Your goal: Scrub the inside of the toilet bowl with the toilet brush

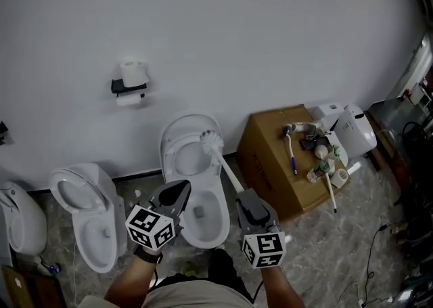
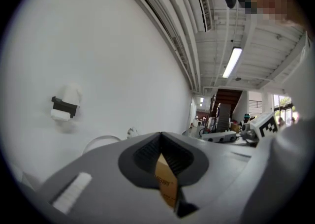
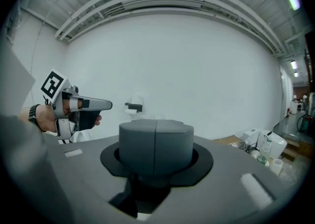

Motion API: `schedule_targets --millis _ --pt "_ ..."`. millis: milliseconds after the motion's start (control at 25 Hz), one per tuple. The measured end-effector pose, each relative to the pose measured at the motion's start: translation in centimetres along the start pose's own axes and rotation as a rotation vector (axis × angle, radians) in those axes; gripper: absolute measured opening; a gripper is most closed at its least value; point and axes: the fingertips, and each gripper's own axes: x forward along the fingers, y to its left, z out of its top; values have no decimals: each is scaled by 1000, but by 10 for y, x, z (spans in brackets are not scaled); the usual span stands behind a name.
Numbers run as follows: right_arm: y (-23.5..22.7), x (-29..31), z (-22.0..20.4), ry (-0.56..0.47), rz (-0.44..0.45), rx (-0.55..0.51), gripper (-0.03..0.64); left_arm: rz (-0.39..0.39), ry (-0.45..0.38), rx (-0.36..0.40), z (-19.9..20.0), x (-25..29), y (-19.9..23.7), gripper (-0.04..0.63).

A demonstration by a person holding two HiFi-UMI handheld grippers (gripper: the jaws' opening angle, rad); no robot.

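A white toilet stands against the wall with its seat and lid raised. The white toilet brush hangs in the air over the bowl, its bristle head level with the raised lid. Its handle slants down to my right gripper, which is shut on it. In the right gripper view the jaws are pressed together and hide the brush. My left gripper hovers at the bowl's left side, shut with nothing in it.
A second toilet and another white fixture stand to the left. A paper holder hangs on the wall. To the right is a cardboard box topped with bottles and brushes, a white appliance, and cables on the floor.
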Motion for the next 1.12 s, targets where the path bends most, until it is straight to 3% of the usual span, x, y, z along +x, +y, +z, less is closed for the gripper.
schedule_targets --millis 360,1120 --pt "5 -6 64 -158 11 5 161 15 -63 32 41 -6 1 6" --pt "-2 5 95 -212 5 -15 162 46 -126 90 79 6 7 6"
